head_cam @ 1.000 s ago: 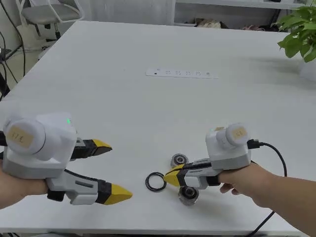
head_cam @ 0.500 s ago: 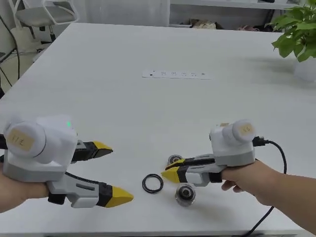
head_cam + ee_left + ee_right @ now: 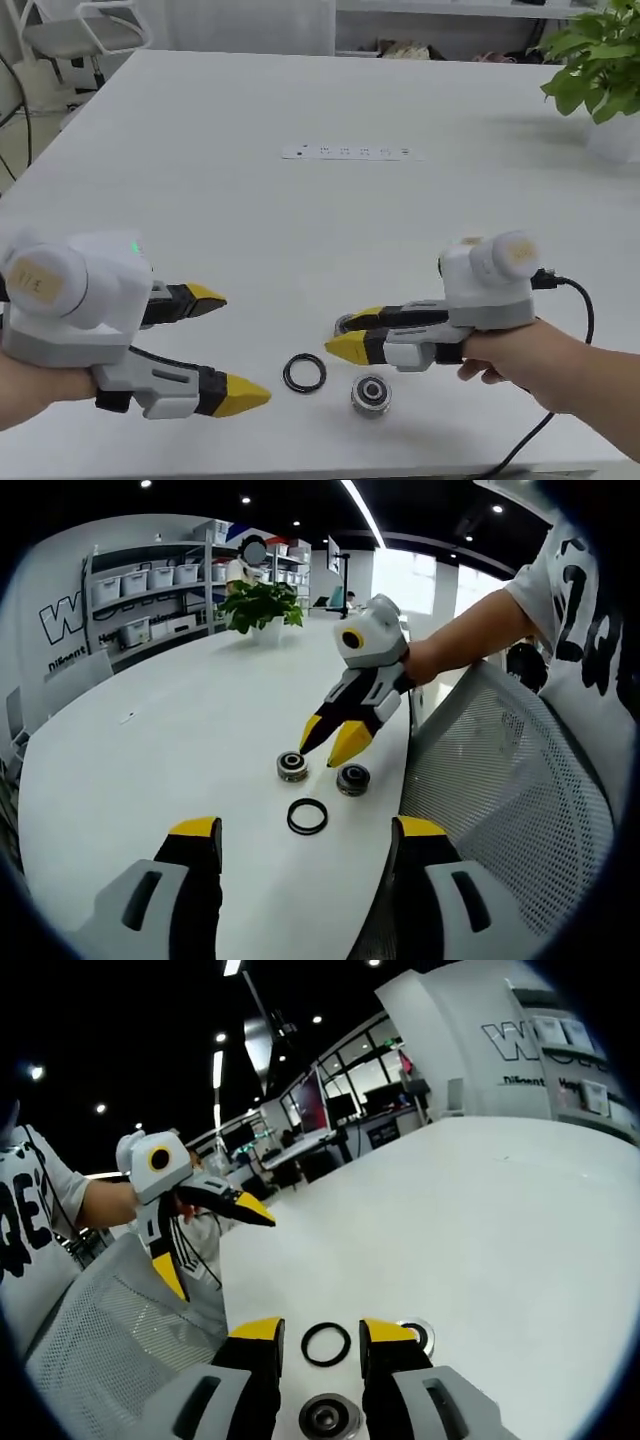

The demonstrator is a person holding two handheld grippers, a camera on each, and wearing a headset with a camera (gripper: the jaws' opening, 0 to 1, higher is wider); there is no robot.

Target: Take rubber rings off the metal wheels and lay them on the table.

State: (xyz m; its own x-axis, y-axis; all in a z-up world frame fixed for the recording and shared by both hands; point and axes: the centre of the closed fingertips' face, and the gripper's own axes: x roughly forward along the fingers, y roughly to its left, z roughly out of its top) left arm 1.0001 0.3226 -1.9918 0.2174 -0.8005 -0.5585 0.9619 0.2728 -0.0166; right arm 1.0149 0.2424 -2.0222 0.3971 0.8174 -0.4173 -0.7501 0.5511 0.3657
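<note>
Since a second ago the right gripper (image 3: 350,335) has been drawn off the nearer metal wheel (image 3: 371,392). It is now held over the farther wheel (image 3: 344,323), an edge of which is seen behind the jaws in the head view. The rubber ring (image 3: 286,373) and both wheels have been left where they were.

The right gripper's jaws are set a narrow gap apart and nothing is gripped. Its long axis is laid roughly along the near table edge, with the tips pointed to the person's left.

The left gripper (image 3: 228,346) is held with its jaws spread wide and nothing between them. Its tips are pointed to the person's right, toward the ring, near it but not touching.

The ring is laid flat on the white table (image 3: 320,230) close to the near edge, between the two grippers. It sits just beside the wheels and apart from both. Being round, it has no long axis, and its opening is turned upward.

Both wheels are laid flat with their hubs turned upward. Whether a ring is seated on either cannot be told.

In the right gripper view the ring (image 3: 305,1345) is seen past the jaw tips, in line with the gap.

A power strip (image 3: 345,152) is laid at mid-table and a plant (image 3: 590,60) is stood at the far right.
</note>
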